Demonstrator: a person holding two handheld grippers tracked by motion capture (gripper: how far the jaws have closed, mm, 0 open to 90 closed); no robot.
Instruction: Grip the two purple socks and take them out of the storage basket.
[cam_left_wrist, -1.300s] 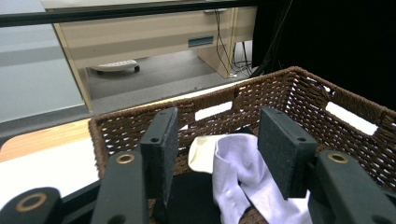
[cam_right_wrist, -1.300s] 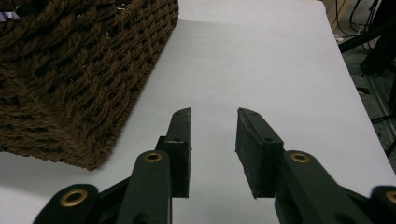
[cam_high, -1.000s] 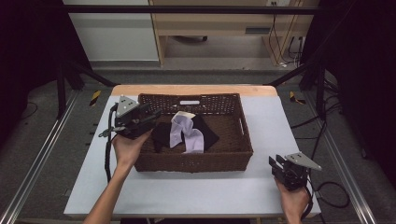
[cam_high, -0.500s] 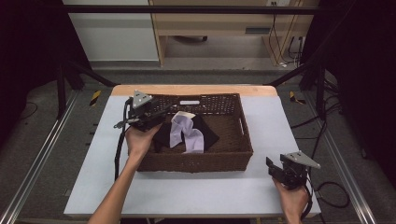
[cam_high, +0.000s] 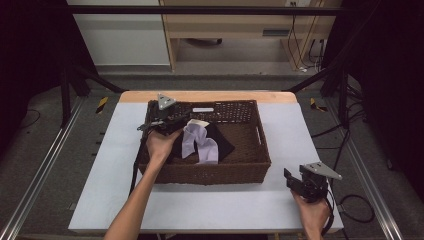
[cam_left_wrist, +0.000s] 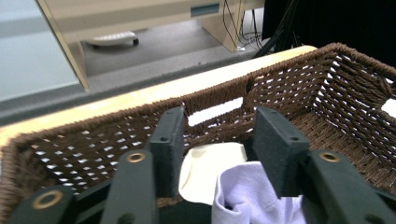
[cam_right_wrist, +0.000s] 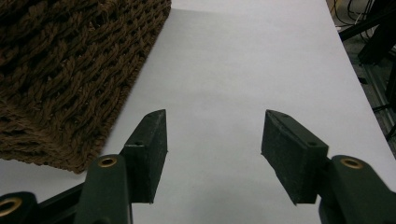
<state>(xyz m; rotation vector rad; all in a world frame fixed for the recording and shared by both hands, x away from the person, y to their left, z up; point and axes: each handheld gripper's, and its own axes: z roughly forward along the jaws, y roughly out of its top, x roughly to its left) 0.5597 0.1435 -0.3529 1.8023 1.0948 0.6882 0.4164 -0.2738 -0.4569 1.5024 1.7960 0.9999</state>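
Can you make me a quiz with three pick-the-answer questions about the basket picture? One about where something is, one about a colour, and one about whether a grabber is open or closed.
1. Where is the left gripper?
A. over the basket's left end
B. on the floor
C. at the table's near right corner

2. What colour is the cloth lying on top in the basket?
A. red
B. pale purple
C. green

3. How are the right gripper's jaws?
A. shut tight
B. closed on a cloth
C. open with nothing between them

Answers:
1. A, the high view shows it above the wicker basket's left end, beside the cloths.
2. B, the top cloth is lilac, with dark fabric under it.
3. C, the right gripper view shows its jaws apart over the bare white table.
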